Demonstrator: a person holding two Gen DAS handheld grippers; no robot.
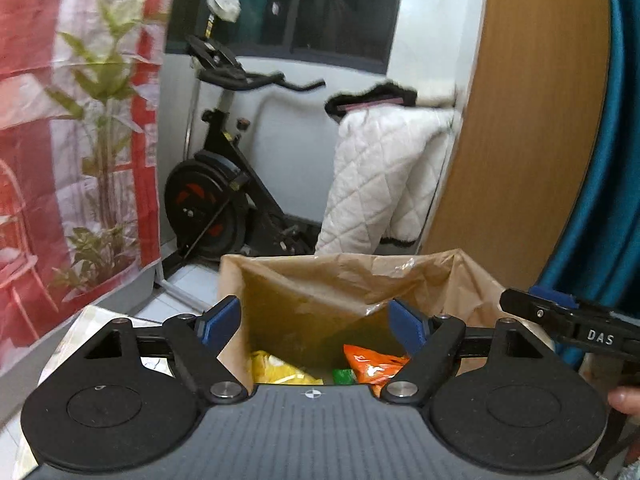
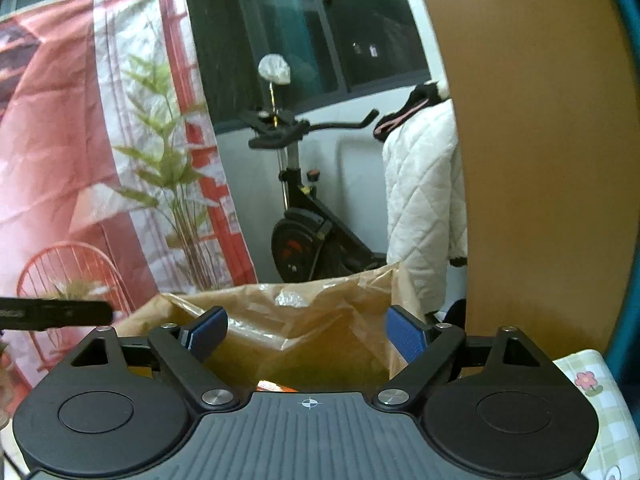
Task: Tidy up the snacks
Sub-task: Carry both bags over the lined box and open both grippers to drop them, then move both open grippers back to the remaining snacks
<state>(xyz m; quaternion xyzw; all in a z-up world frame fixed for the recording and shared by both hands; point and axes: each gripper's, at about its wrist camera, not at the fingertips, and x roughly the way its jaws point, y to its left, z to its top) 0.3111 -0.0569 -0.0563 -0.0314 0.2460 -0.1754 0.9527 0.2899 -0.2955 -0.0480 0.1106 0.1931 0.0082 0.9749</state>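
- Left gripper [image 1: 316,322] spread wide, blue pads [image 1: 218,318] well apart, nothing between them.
- Right gripper [image 2: 306,334] likewise wide open and empty; also seen from the left wrist view at the right edge, just beside the bag's right rim.
- Brown paper bag [image 1: 420,280] standing open straight ahead of both grippers, mouth gaping upward, far wall crumpled and sagging inward.
- Down inside on the bag floor: yellow snack packet [image 1: 280,370] to the left, orange snack packet [image 1: 374,366] to the right, small green packet [image 1: 344,376] wedged between them.
- From the right wrist view, only a sliver of the orange packet [image 2: 276,386] visible over the gripper body; rest of the contents hidden.
- Key relation: packets below and forward of the left gripper, directly under the gap of its jaws; orange packet lying with its long axis slanting toward the right.
- Left gripper judged nearer to the contents, looking further down into the bag; right gripper set beside it on the right.
- No loose snack visible outside the bag; floral tablecloth [image 2: 600,392] showing at the right edge.
- Likely stage: packets already dropped in, both hands free for a next fetch or tidy-up of the bag.
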